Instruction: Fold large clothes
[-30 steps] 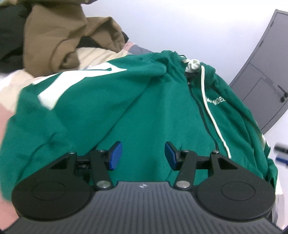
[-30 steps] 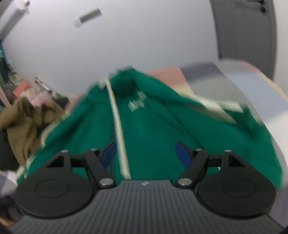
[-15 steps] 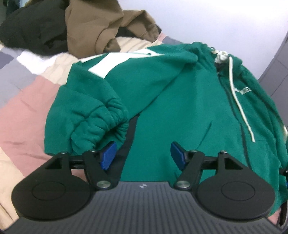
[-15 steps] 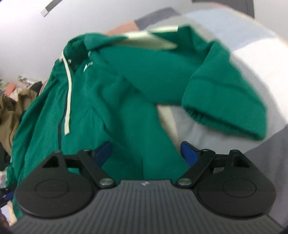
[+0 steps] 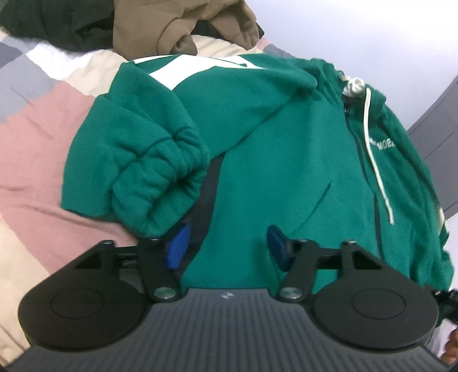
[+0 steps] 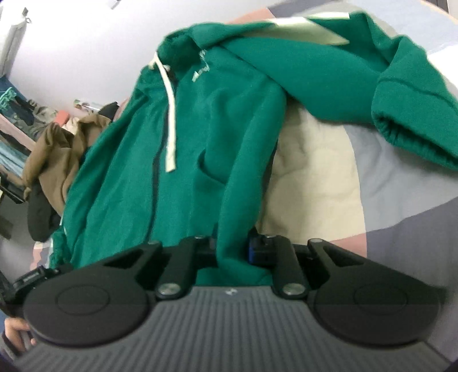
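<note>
We close the right gripper [image 6: 232, 251] on the green hoodie [image 6: 200, 143] hem. Our left gripper [image 5: 227, 247] jaws are closing over its fabric near the bed [image 5: 43, 160] edge, pads not pressing.

A: Green hoodie [image 5: 286, 160]: thick matt fleece, slightly fuzzy; cuff ribbed and gathered. Drawstring [image 5: 375, 160]: off-white woven cord.

B: Bedding?

A: Quilt [image 5: 37, 160]: soft matt cloth, patchwork, lightly wrinkled. Brown garment [image 5: 177, 23] behind: matt knit.

B: Hardware?

A: Left gripper [image 5: 227, 246]: matt black plastic, ribbed grey housing, shiny metal pivot screws, blue pads [image 5: 179, 247] look rubbery. Right gripper [image 6: 232, 251]: same finish.
</note>
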A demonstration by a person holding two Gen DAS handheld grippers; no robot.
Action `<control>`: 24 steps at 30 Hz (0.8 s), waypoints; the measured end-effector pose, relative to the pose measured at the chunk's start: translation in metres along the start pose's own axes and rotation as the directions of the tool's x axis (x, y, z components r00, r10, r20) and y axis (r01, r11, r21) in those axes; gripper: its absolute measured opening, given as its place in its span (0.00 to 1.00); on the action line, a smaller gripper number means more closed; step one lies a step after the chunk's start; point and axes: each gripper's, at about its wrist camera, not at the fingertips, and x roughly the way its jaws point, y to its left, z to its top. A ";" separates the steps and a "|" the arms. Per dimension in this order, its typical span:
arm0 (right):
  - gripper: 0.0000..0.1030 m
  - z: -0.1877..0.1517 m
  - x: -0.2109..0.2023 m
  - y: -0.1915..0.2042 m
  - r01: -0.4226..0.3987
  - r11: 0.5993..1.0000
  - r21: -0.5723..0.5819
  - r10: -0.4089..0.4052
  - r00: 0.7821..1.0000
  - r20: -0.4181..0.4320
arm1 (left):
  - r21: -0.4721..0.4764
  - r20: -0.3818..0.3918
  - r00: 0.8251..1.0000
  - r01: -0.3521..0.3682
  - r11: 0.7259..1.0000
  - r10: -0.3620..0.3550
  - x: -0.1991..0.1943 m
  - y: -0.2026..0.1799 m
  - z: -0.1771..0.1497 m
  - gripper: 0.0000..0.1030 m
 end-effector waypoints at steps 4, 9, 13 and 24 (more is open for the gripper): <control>0.14 -0.001 -0.024 0.007 -0.015 1.000 -0.026 0.017 0.998 0.056 | 0.017 0.005 1.000 -0.012 1.000 0.012 -0.008 0.002 -0.003 0.23; 0.09 -0.006 -0.056 -0.002 -0.055 0.998 0.010 0.054 0.992 0.118 | -0.014 0.050 0.996 0.071 0.997 -0.070 -0.033 0.008 0.001 0.07; 0.09 -0.017 -0.073 -0.005 -0.078 0.997 0.027 0.075 0.990 0.118 | -0.037 0.078 0.991 0.108 0.993 -0.105 -0.054 0.015 0.002 0.06; 0.16 -0.012 -0.051 -0.037 0.052 0.978 0.204 -0.055 0.998 0.008 | 0.023 0.031 0.999 0.014 1.000 -0.015 -0.046 0.007 0.000 0.10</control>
